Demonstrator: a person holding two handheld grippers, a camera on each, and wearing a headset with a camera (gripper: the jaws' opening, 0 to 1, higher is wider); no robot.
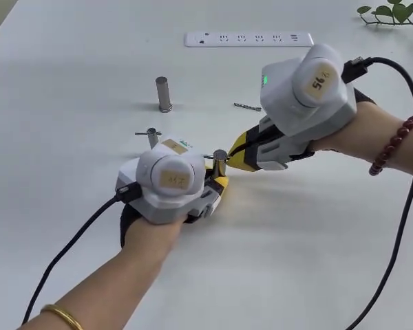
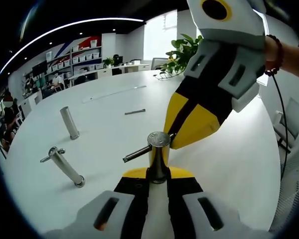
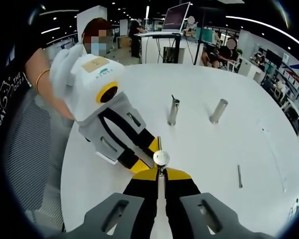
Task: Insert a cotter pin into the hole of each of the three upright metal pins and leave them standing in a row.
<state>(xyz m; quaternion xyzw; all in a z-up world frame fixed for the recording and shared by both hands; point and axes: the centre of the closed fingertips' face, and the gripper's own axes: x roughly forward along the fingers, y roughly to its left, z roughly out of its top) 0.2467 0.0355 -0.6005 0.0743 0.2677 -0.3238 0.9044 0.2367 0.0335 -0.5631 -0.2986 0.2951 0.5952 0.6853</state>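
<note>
My left gripper (image 2: 158,175) is shut on an upright metal pin (image 2: 158,158) low on its shaft; in the head view this pin (image 1: 220,162) stands at the table's middle. A cotter pin (image 2: 137,153) passes through the hole near its top and sticks out on the far side. My right gripper (image 3: 161,172) is shut on that cotter pin's other end, with its yellow tips (image 1: 233,152) against the pin head (image 3: 161,158). A second metal pin (image 1: 152,136) stands with a cotter pin through it. A third, bare metal pin (image 1: 164,93) stands farther back.
A loose cotter pin (image 1: 247,106) lies on the white table (image 1: 296,261) behind the right gripper. A white power strip (image 1: 248,39) lies at the far edge, with a plant (image 1: 392,12) at the back right. Cables trail from both grippers.
</note>
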